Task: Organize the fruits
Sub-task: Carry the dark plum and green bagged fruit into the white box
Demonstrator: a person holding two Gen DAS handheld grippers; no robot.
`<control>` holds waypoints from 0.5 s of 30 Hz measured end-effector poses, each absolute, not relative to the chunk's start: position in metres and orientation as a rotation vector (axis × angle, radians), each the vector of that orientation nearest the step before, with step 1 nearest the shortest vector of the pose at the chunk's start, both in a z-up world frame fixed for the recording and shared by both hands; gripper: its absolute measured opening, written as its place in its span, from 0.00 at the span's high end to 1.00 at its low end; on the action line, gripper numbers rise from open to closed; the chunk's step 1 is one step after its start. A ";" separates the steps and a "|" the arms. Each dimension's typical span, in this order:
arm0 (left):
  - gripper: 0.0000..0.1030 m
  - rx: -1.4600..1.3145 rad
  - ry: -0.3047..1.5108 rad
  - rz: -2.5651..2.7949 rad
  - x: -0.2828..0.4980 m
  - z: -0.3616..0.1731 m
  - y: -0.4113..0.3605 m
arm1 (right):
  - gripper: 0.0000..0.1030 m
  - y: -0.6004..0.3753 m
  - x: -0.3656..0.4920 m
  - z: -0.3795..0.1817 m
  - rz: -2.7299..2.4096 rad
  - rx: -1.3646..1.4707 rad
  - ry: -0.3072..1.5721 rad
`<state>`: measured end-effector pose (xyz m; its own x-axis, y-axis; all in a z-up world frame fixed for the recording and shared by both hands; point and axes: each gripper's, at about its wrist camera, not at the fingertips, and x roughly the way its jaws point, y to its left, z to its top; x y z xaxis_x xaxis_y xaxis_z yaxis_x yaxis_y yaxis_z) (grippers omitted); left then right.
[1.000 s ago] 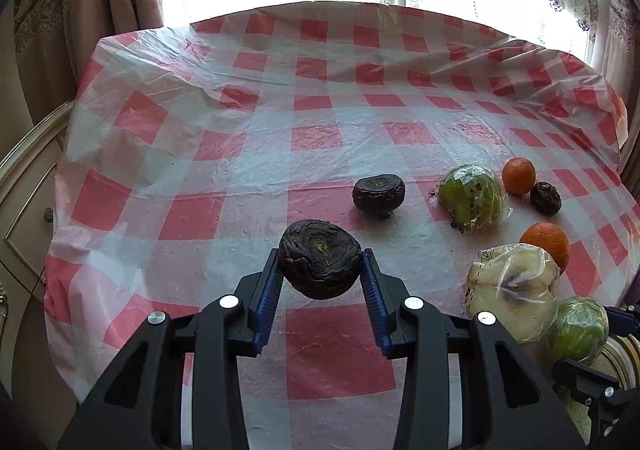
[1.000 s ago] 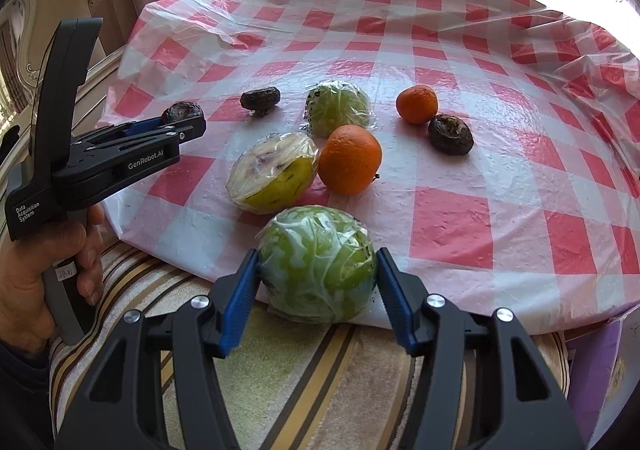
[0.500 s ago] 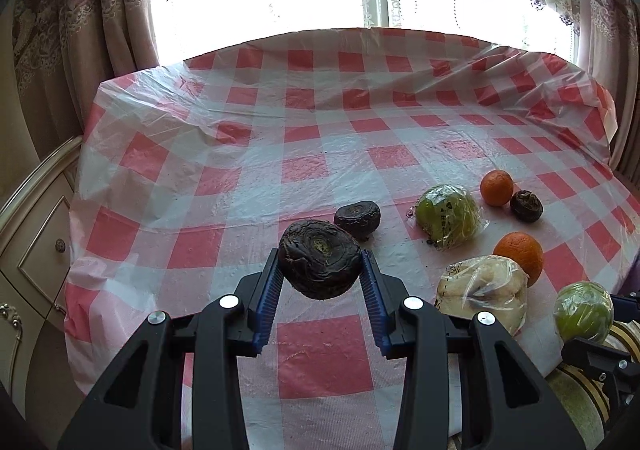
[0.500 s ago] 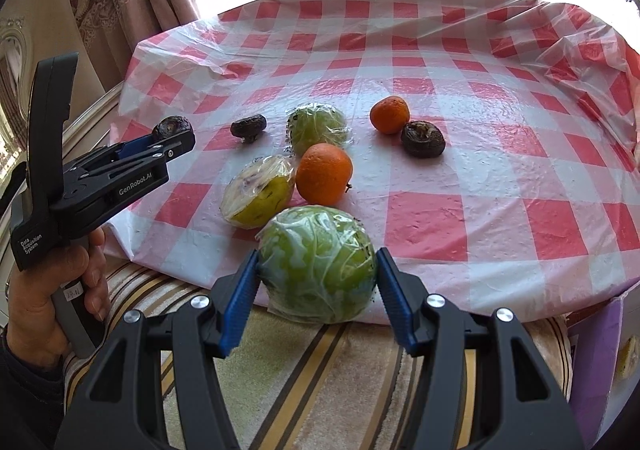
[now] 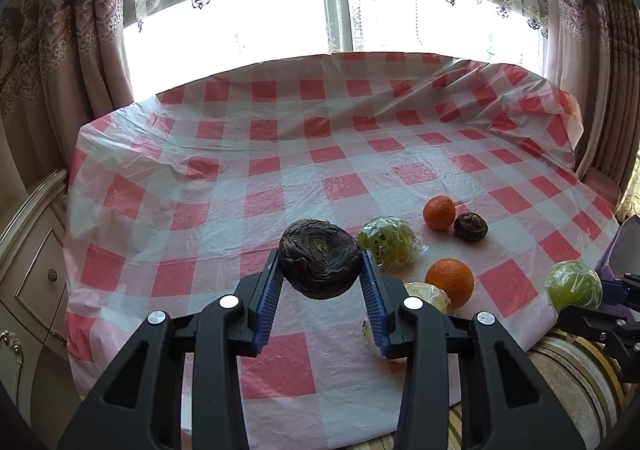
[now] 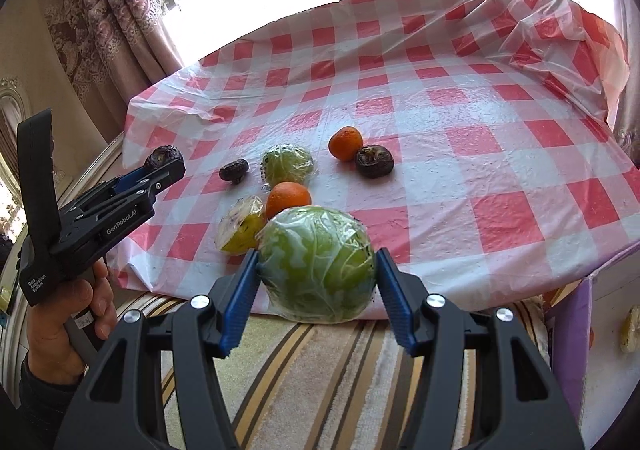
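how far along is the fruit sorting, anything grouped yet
Nothing looks grouped yet. In hand: the left gripper is shut on a dark wrinkled fruit, and the right gripper is shut on a wrapped green fruit. Left loose on the checked tablecloth: two oranges, two dark fruits, another wrapped green fruit and a wrapped yellow piece.

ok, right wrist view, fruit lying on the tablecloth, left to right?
small dark fruit → wrapped green fruit → small orange → dark wrinkled fruit. Near cluster overlaps, skipped.
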<state>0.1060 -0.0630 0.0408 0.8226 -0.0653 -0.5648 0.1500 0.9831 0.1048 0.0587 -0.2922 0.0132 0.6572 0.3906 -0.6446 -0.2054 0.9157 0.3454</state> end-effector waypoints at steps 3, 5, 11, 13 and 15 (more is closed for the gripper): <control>0.63 0.164 0.582 -0.142 0.103 0.046 -0.078 | 0.43 -0.310 0.053 0.017 0.318 0.272 0.775; 0.63 0.176 0.578 -0.165 0.102 0.049 -0.089 | 0.43 -0.323 0.049 0.019 0.298 0.286 0.768; 0.63 0.214 0.568 -0.241 0.097 0.054 -0.125 | 0.43 -0.368 0.038 0.023 0.218 0.316 0.750; 0.63 0.221 0.569 -0.272 0.097 0.055 -0.138 | 0.43 -0.385 0.034 0.022 0.187 0.328 0.745; 0.63 0.235 0.569 -0.303 0.096 0.055 -0.152 | 0.43 -0.402 0.030 0.022 0.152 0.336 0.740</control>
